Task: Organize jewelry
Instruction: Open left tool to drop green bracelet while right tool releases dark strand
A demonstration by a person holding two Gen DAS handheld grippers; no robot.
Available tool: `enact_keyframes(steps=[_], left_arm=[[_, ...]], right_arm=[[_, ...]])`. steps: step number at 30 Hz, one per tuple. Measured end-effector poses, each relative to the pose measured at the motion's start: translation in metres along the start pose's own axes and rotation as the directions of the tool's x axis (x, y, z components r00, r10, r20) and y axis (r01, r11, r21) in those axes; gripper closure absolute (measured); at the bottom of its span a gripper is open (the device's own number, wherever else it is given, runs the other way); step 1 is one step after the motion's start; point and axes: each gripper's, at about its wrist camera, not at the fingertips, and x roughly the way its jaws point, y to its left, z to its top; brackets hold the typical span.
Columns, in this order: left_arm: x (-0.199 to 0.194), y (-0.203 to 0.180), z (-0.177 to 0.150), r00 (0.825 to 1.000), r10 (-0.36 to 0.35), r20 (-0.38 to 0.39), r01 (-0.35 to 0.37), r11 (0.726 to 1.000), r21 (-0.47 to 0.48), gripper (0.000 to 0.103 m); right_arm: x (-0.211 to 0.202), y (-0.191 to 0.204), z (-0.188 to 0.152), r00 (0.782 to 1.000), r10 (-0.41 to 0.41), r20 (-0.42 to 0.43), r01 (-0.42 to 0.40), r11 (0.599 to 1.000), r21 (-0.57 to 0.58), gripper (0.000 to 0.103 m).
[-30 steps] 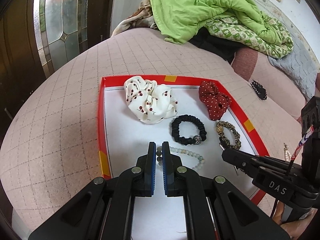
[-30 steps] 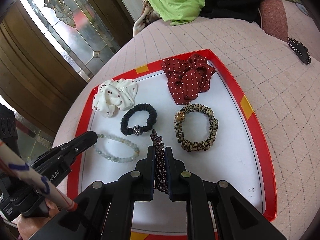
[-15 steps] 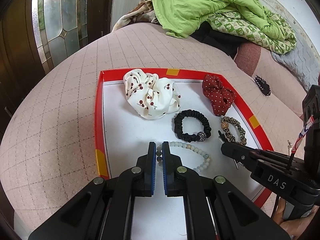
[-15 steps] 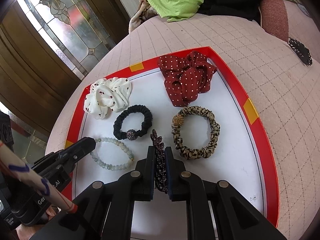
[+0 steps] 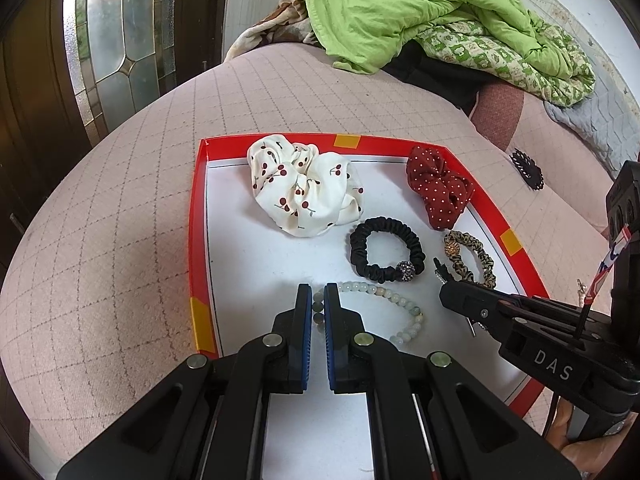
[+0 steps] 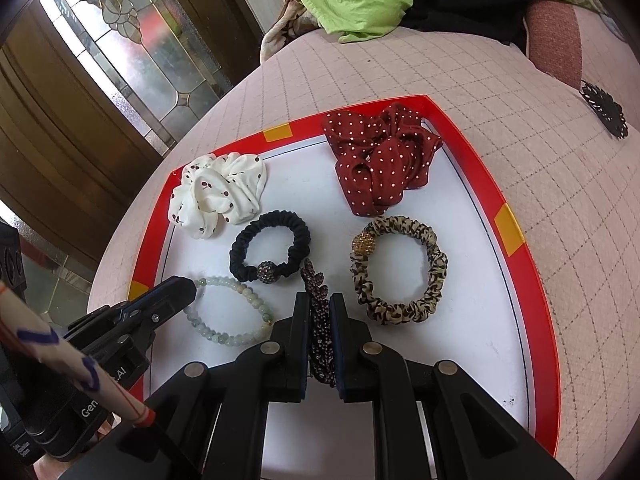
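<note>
At six o'clock on the red-rimmed white tray (image 6: 532, 280), your right gripper (image 6: 320, 312) pinches the dark beaded hair clip (image 6: 318, 320), jaws closed on it; your left gripper (image 5: 318, 308), jaws closed, clamps the pale green bead bracelet (image 5: 380, 294). Pull apart carelessly and either could snag the black scrunchie (image 6: 272, 246).

Left gripper (image 5: 318, 312): black moulded body, two straight fingers lined with blue pads (image 5: 307, 320), round silver pivot screws on the linkage arms, triangular cut-outs in the outer arms.

Right gripper (image 6: 320, 320): same black build, dark pads, four silver screws across the linkage. White lettering "DAS" shows on its side in the left wrist view.

A white tube with blue and red marks (image 6: 72, 364) is mounted beside the left unit's housing.
</note>
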Motion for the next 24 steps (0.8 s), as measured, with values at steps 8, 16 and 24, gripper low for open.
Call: enact_keyframes(steps=[8, 16, 24], left_arm=[[0.0003, 0.0003, -0.0004, 1.000, 0.004, 0.000, -0.004, 1.000, -0.002, 0.097], [-0.0001, 0.0002, -0.0014, 1.000, 0.012, -0.002, -0.012, 1.000, -0.005, 0.097], [-0.0039, -0.0012, -0.0006, 1.000, 0.018, 0.014, -0.018, 1.000, -0.010, 0.082]], right_arm=[[0.0001, 0.0008, 0.0000, 1.000, 0.001, -0.002, -0.001, 1.000, 0.001, 0.090], [-0.0005, 0.0001, -0.0006, 1.000, 0.000, -0.003, 0.000, 1.000, 0.008, 0.090], [-0.0045, -0.0016, -0.0013, 1.000, 0.006, -0.003, -0.006, 1.000, 0.011, 0.090]])
